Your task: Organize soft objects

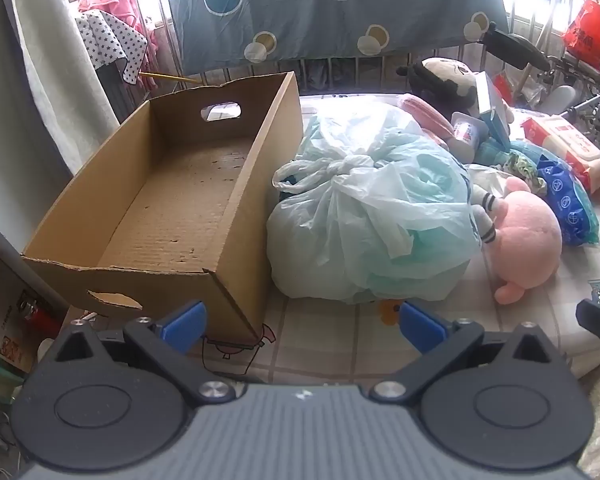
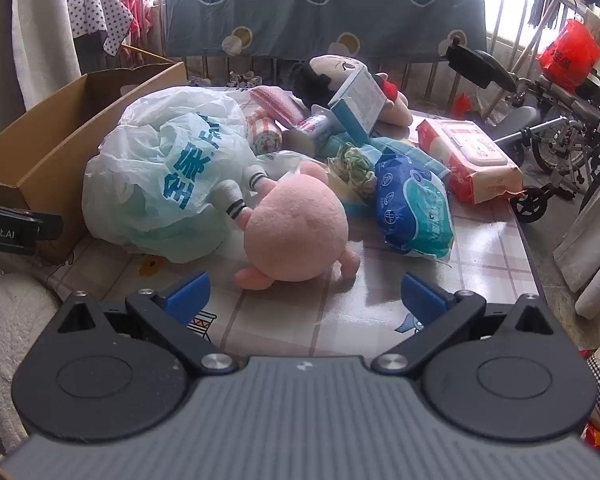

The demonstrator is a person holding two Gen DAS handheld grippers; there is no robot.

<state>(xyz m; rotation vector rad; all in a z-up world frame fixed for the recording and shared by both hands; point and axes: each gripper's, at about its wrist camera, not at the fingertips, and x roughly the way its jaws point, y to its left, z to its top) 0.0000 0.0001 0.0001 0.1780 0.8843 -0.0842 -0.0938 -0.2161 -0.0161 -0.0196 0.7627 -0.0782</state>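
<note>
Cardboard box (image 1: 172, 184) sits on the left of the table (image 1: 340, 344), empty and open-topped – only the left wrist view shows its corrugated floor and handle cut-out. Knotted pale plastic bag (image 1: 364, 216), crinkled, lies touching its side wall; a round pink plush toy (image 2: 296, 232) leans on the bag. Right wrist view alone shows the bag's teal print, a glossy blue packet (image 2: 414, 210) and a wipes pack (image 2: 472, 158). Left gripper (image 1: 300, 326) and right gripper (image 2: 306, 296) – both spread wide, holding nothing.
</note>
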